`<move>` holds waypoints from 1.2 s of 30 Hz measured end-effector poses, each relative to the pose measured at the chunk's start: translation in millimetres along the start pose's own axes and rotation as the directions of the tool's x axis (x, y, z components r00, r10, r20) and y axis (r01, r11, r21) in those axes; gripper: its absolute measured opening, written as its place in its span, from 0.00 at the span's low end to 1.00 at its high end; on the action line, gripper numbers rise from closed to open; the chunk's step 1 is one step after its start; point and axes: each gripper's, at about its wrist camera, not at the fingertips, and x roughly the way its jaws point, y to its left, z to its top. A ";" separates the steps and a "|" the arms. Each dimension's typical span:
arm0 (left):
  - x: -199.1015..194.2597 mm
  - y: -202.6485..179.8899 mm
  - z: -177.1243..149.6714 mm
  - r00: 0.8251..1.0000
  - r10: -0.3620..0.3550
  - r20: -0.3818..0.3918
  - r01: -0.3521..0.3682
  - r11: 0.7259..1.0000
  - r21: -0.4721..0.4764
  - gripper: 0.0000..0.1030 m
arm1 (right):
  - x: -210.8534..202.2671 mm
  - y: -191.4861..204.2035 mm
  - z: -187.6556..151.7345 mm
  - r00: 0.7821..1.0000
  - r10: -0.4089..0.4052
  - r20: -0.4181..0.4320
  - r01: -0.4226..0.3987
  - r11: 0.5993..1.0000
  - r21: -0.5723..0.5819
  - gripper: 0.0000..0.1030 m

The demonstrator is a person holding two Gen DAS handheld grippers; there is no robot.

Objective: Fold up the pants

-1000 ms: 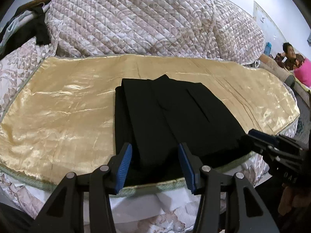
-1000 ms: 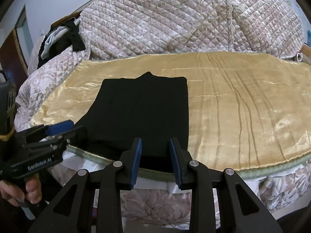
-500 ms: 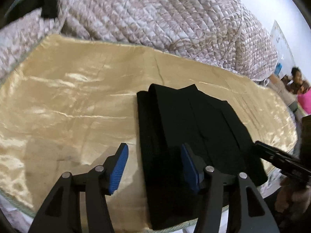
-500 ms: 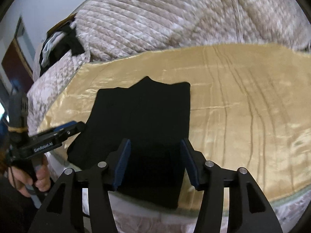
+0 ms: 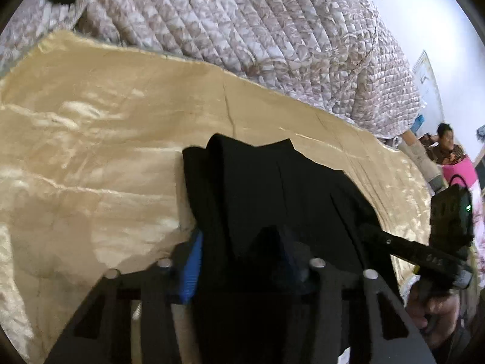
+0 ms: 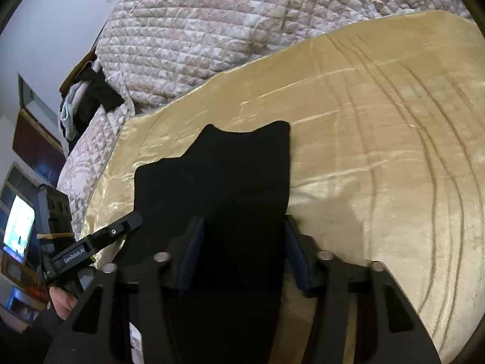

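Note:
Black folded pants (image 5: 272, 182) lie on a gold satin cloth (image 5: 91, 151) spread over the bed. My left gripper (image 5: 242, 261) straddles the near left part of the pants, its jaws closing, and bunched fabric fills the gap and touches both blue pads. My right gripper (image 6: 244, 254) straddles the near right part of the pants (image 6: 236, 166), jaws closing too, with cloth packed from pad to pad. Each gripper shows at the edge of the other's view, the right gripper (image 5: 394, 242) at the right and the left gripper (image 6: 121, 227) at the left.
A heaped quilt (image 5: 242, 30) rises behind the gold cloth (image 6: 379, 151). Dark clothes (image 6: 91, 97) lie on the bed's far left corner. A seated person (image 5: 448, 145) is far off at the right. A lit screen (image 6: 18, 230) glows at the left.
Both grippers have moved forward and down from the bed's edge onto the near end of the pants. Fabric now fills the gaps between the pads, and the pants' near edge has bunched up.

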 end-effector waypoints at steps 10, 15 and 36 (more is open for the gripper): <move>-22.0 -4.9 64.0 0.997 -0.015 0.081 0.012 0.999 0.049 0.18 | -12.4 37.3 45.0 0.996 0.073 0.057 -0.069 0.995 -0.068 0.15; 8.2 20.8 110.1 0.995 0.046 0.089 -0.051 0.997 0.054 0.17 | 19.4 35.7 95.1 0.997 0.056 0.050 -0.052 0.996 -0.078 0.15; 15.6 -10.2 42.8 0.973 0.221 0.064 -0.229 0.961 0.155 0.17 | 45.6 49.5 42.9 0.957 -0.286 0.038 0.284 0.909 -0.304 0.26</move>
